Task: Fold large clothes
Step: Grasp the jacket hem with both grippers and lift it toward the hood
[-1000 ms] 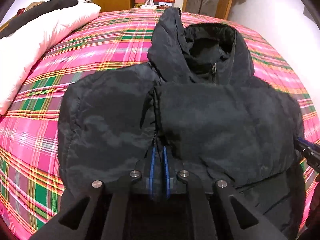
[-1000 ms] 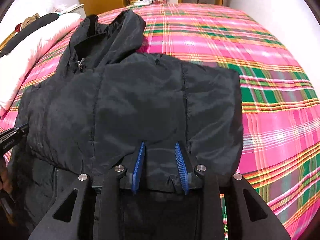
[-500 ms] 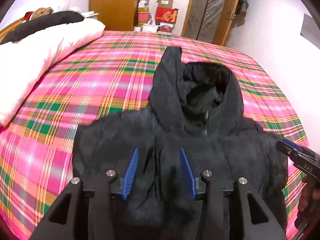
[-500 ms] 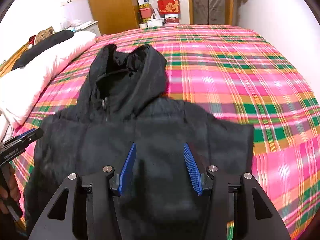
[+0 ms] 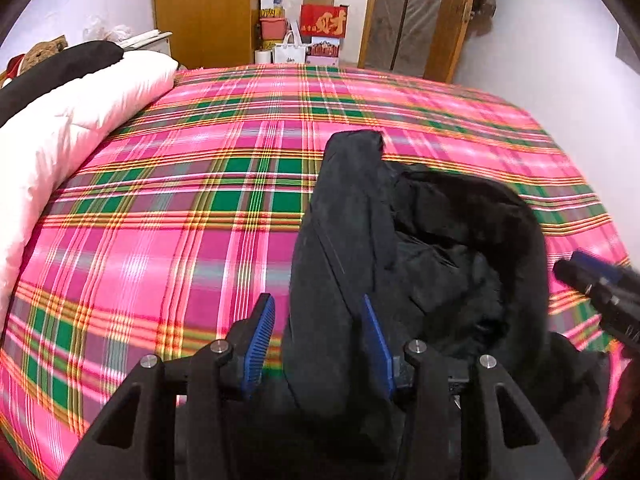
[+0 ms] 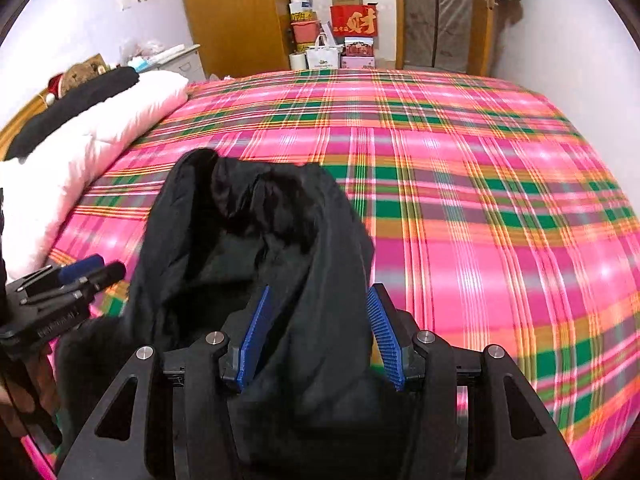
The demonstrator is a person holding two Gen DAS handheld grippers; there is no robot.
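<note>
Jacket (image 5: 420,248) duty on the plaid bedspread (image 5: 200,208): you are holding your left gripper (image 5: 320,336) with its blue pads spread wide, straddling the left edge of the black hood, while your right gripper (image 6: 320,332), jaws equally parted, is straddling the right edge. A white duvet (image 6: 100,140) is lying along the bed's left side.

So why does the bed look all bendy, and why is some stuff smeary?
Both wrist views use fisheye lenses, so the plaid bedspread bulges and the corners go dark. In the left wrist view the right gripper is smeared by motion; in the right wrist view the stripes near the right edge blur, and the black jacket shows little detail.
</note>
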